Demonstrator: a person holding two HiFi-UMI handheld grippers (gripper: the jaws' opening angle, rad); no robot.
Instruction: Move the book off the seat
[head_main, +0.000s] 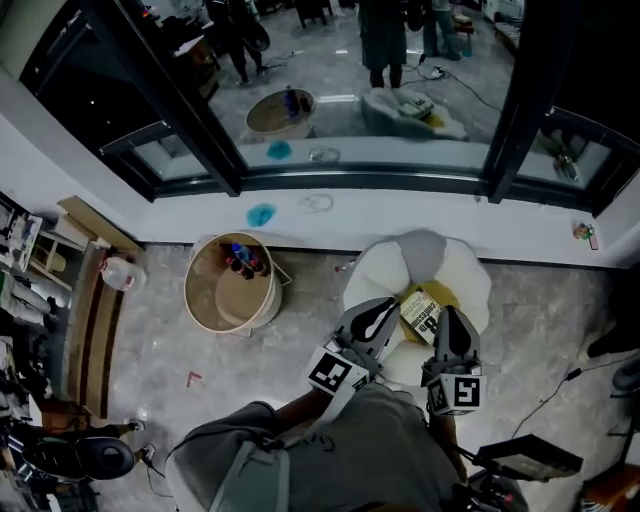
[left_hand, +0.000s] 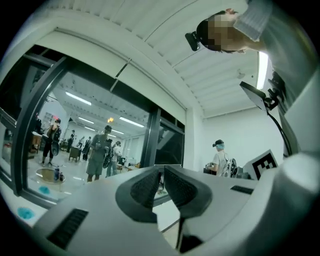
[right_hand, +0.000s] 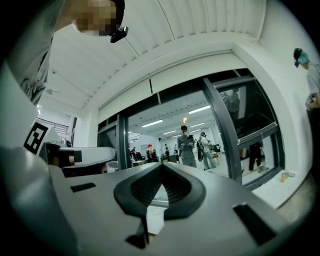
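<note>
Yellow-and-white paperback book (head_main: 421, 308) on the white petal-shaped cushion seat (head_main: 470, 275): one corner hidden behind the right hand-held gripper (head_main: 446, 318), cover print too small to read, small items (head_main: 241, 260) in the round wooden tub (head_main: 205, 292) unidentifiable.

Both grippers are held out level ahead of the body, side by side and near each other, pointing toward the far side. The left gripper (head_main: 372, 318) is shown with its jaws pressed together and nothing between them, its marker cube (head_main: 333, 371) tilted leftward. The right gripper (head_main: 450, 330) is likewise closed and empty. Only a short stretch of the left forearm (head_main: 300, 407) is seen.
</note>
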